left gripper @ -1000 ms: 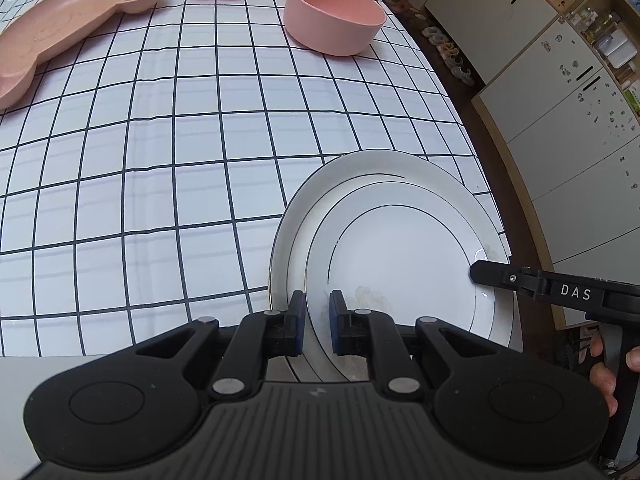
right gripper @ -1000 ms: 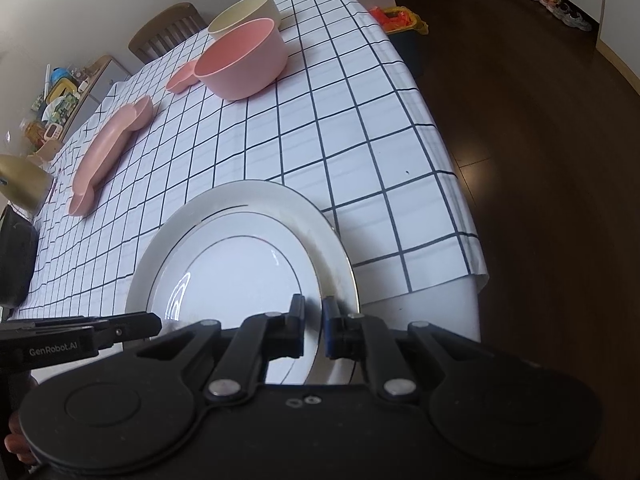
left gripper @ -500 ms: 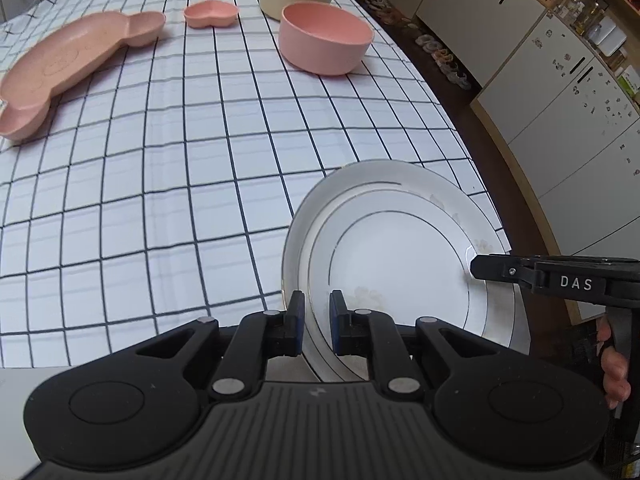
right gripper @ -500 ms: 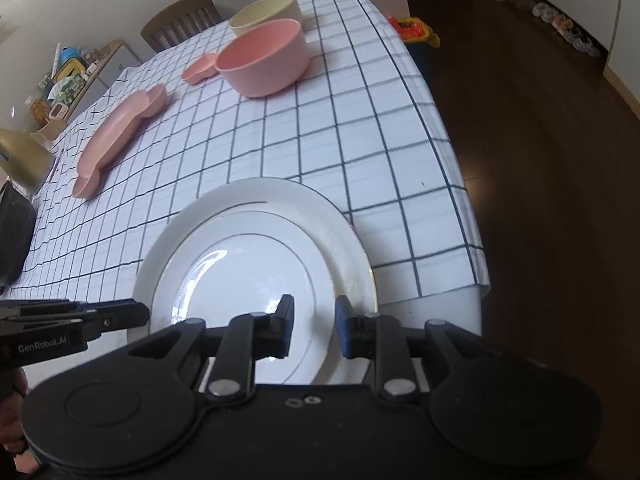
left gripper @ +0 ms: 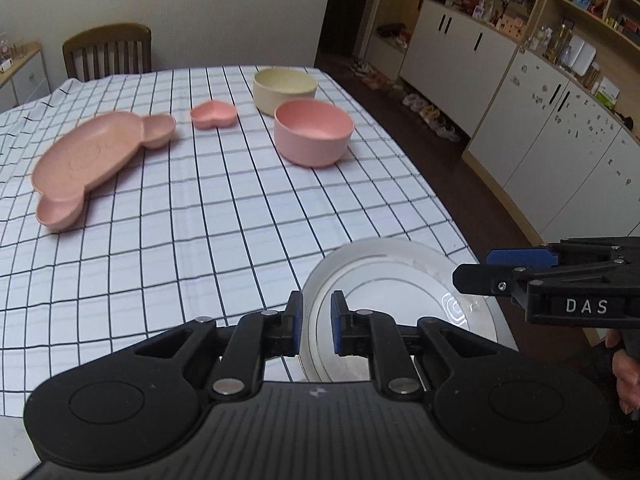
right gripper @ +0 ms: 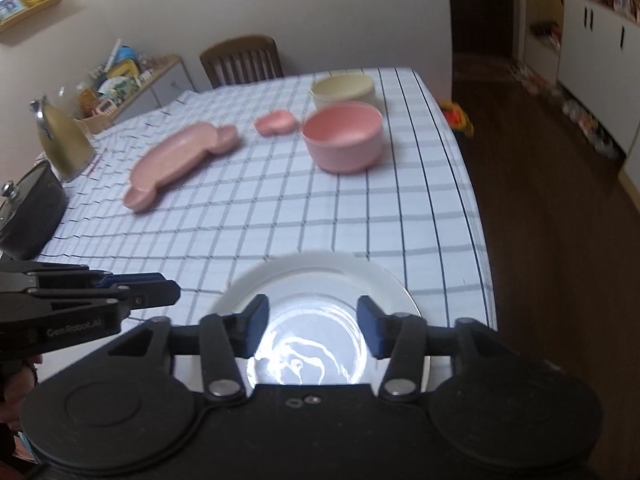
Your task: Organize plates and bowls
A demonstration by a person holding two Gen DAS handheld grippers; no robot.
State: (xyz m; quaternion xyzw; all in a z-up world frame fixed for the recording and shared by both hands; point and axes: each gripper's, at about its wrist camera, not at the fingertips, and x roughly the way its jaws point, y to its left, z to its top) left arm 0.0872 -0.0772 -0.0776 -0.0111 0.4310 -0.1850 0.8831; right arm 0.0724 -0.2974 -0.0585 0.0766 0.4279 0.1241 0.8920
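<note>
Table (left gripper: 240, 200) edge: plate (right gripper: 320, 280) under hand-held gripper (right gripper: 312, 330)

The white plate (right gripper: 316, 280) under my right gripper (right gripper: 313, 330) looks like glazed ceramic, glossy with bright glare. The pink bowl (left gripper: 314, 132) and pink tray (left gripper: 92, 160) look matt and smooth. A checked cloth (left gripper: 200, 220) covers the worktop. My gripper bodies are matt black plastic with metal pins.
</note>
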